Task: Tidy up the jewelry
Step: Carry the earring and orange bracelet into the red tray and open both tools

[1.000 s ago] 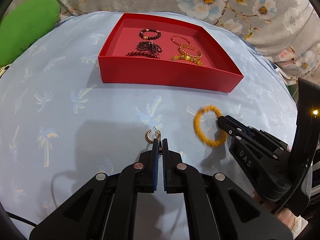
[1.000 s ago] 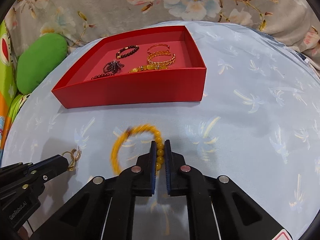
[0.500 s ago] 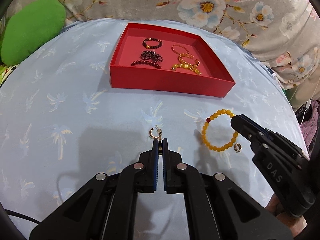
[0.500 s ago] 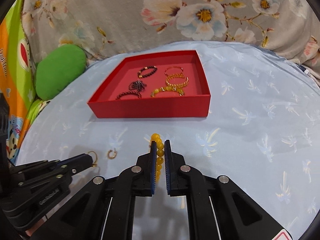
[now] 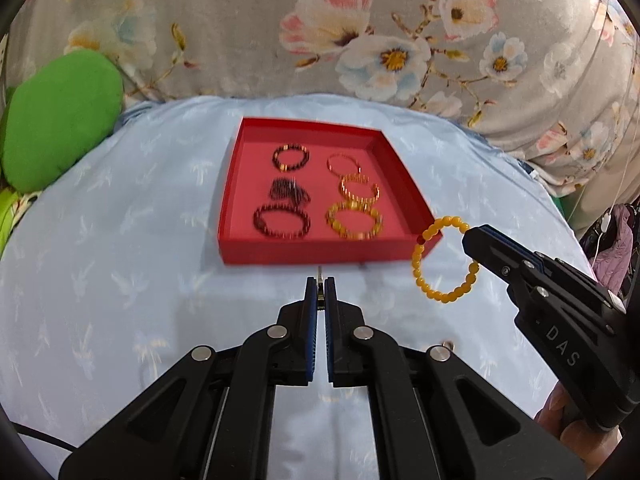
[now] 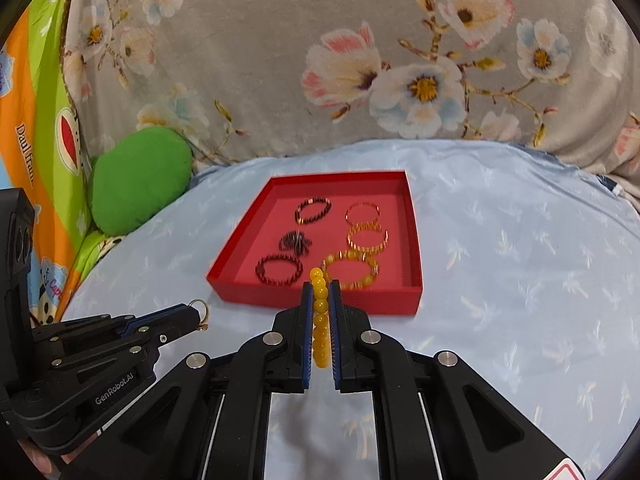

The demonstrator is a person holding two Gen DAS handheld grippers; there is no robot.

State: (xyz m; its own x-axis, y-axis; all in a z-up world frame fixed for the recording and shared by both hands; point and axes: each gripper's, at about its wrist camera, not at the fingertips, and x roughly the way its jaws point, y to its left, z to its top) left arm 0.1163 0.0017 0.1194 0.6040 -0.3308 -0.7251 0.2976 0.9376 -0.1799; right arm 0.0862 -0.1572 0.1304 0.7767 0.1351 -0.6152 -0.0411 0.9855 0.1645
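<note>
A red tray [image 5: 280,250] [image 6: 320,306] sits on the blue cloth and holds several bracelets: dark beaded ones on the left, gold and amber ones on the right. My left gripper [image 5: 319,286] is shut on a small gold hoop earring [image 6: 201,312], held above the cloth in front of the tray. My right gripper [image 6: 320,292] is shut on a yellow beaded bracelet [image 5: 444,264] [image 6: 319,312], held in the air by the tray's near right corner.
A green cushion [image 5: 60,120] [image 6: 138,178] lies at the far left. Floral fabric [image 5: 360,32] rises behind the cloth. A small ring or earring [image 5: 447,345] lies on the cloth near my right gripper.
Both grippers have lifted their jewelry off the cloth and moved up and toward the tray. The tray now shows from higher, with its inside in full view.
</note>
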